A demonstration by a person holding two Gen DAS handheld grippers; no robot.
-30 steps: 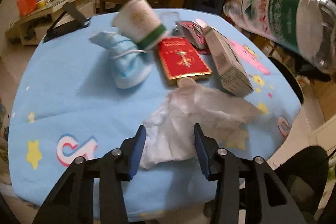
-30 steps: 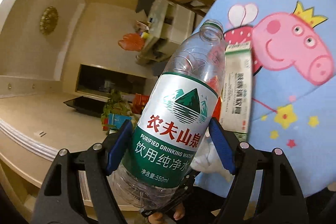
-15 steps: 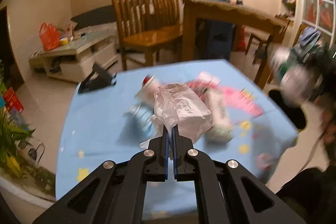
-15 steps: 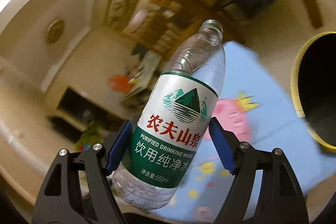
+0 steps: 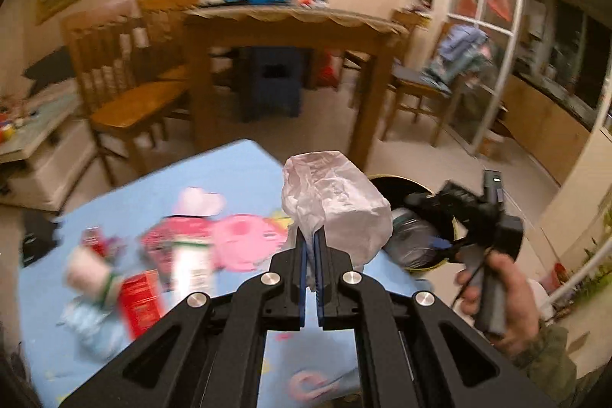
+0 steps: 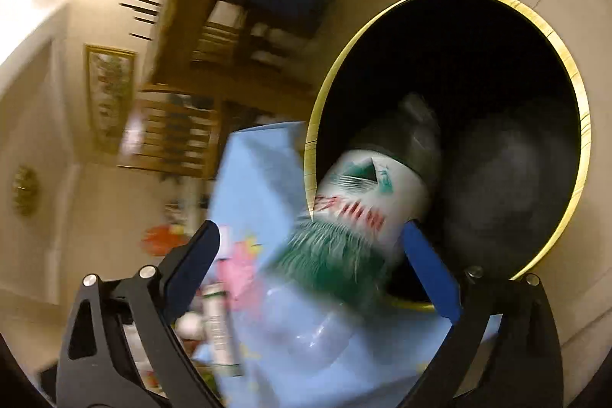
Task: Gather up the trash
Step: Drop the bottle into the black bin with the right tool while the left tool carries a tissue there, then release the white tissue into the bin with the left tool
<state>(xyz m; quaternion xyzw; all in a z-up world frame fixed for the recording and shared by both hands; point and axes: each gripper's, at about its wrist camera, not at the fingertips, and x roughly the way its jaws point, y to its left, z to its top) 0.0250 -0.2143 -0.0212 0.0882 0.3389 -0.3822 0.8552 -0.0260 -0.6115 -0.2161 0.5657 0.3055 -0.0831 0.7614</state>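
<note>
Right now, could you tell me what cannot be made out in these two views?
- Bottle: motion-blurred in the right wrist view; label unreadable, and whether a finger touches it unclear.
- Bin bottom: too dark, right wrist view.
- Items on the table: smeared in the left wrist view.
- Bag: hides part of the bin, left wrist view.

Left tongs point(image 5: 311, 251): black frame, blue pads, silver screws. Right tongs point(image 6: 311, 266): same black and blue. Tissue point(image 5: 336, 205): white, crumpled, with faint grey creases. Bottle point(image 6: 359, 201): clear plastic, white label bearing a green mountain emblem, red characters and a green lower band, blurred. Bin point(image 6: 581, 148): black inside, yellow-gold rim. Worktop point(image 5: 229, 171): light blue cloth printed with a pink cartoon pig, yellow stars and a pink-and-white logo. Box point(image 5: 139, 297): red. Carton point(image 5: 191, 270): white with green. Cup point(image 5: 86, 272): pale with a green band.
</note>
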